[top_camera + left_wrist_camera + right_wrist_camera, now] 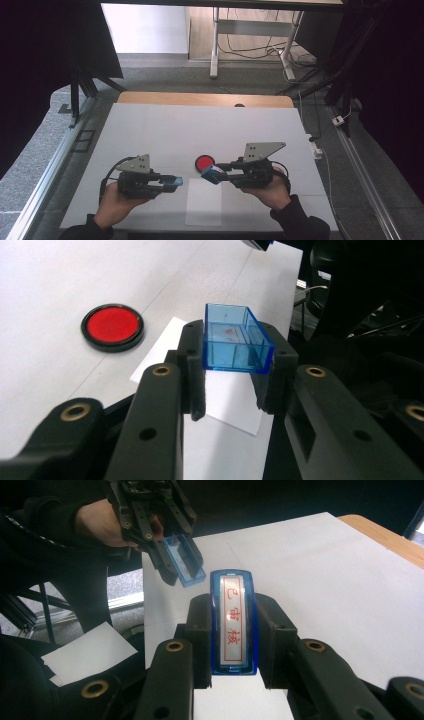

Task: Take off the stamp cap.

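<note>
My left gripper is shut on a clear blue open-topped cap, held level just above the table at the left. In the left gripper view the cap sits pinched between the pads of that gripper, its hollow side up. My right gripper is shut on a blue stamp that points left toward the cap, a short gap apart. The right gripper view shows the stamp's face with red characters, and the left gripper with the cap beyond it.
A round red ink pad in a black case lies on the white table mat, just behind the two gripper tips. A white sheet of paper lies near the front edge, below them. A wooden table edge runs along the back.
</note>
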### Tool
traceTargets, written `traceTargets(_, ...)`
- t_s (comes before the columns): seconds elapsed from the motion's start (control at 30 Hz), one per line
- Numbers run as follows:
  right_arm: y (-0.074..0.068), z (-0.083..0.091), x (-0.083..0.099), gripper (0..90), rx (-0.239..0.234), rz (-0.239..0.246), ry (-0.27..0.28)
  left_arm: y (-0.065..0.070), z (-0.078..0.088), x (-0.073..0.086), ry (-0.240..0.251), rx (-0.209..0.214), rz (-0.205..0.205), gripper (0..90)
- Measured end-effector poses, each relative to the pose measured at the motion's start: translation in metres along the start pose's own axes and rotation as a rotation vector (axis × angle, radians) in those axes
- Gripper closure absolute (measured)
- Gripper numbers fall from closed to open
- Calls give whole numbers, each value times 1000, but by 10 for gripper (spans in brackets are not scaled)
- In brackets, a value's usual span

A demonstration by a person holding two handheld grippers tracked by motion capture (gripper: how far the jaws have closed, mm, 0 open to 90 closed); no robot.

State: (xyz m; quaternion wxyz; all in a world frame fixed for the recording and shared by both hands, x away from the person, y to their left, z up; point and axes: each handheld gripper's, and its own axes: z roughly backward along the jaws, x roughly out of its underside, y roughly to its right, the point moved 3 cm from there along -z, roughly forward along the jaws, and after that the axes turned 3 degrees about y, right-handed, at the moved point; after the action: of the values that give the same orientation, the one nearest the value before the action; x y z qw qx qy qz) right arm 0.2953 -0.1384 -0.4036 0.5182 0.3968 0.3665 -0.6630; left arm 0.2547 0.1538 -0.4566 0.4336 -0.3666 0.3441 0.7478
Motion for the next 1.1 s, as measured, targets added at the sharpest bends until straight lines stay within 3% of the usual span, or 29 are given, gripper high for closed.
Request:
traceTargets(0.33, 4, 2, 2, 711, 30, -7, 2, 5, 25, 23, 4, -123, 37, 684)
traceTargets(0.5, 6, 2, 2, 710, 46, -20, 2, 6, 36, 35, 8, -165, 80, 683)
traceTargets(1.1, 11, 0, 8, 710, 105, -28, -23, 5, 65, 71, 12, -264, 218, 683)
